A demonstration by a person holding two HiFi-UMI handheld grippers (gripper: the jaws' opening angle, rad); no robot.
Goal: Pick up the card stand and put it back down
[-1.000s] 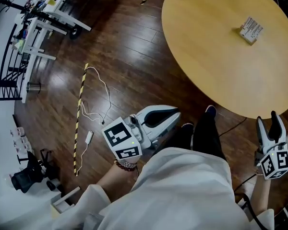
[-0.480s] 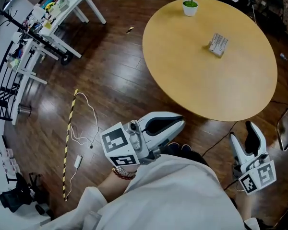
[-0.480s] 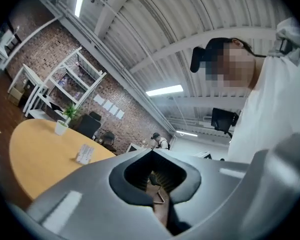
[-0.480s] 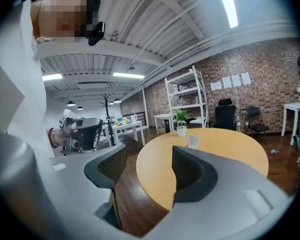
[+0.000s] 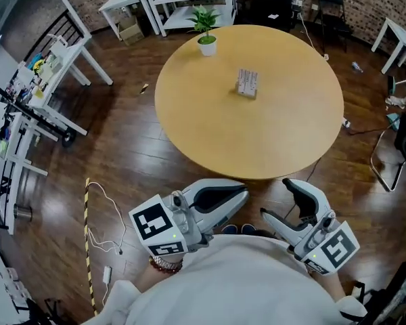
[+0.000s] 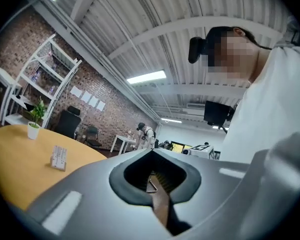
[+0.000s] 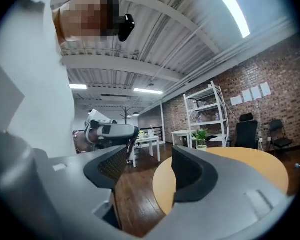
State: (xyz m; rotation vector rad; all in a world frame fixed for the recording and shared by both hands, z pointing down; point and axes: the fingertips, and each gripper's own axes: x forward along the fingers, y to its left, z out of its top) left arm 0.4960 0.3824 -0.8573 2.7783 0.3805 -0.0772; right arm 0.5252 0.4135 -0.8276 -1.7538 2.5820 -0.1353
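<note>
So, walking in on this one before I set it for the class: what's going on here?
A person stands at the near edge of the round table with a gripper in each hand. Neither gripper holds anything: the left gripper has its jaws together, and the right gripper has its jaws apart and empty. The card stand sits untouched near the table's middle, well beyond both grippers. A small potted plant stands at the far edge. The pick-up has not begun.

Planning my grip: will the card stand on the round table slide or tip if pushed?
The card stand looks small, so probably light. It sits on a smooth tabletop, so a sideways push would likely slide it. It stands fairly upright, so a high push might tip it.
</note>
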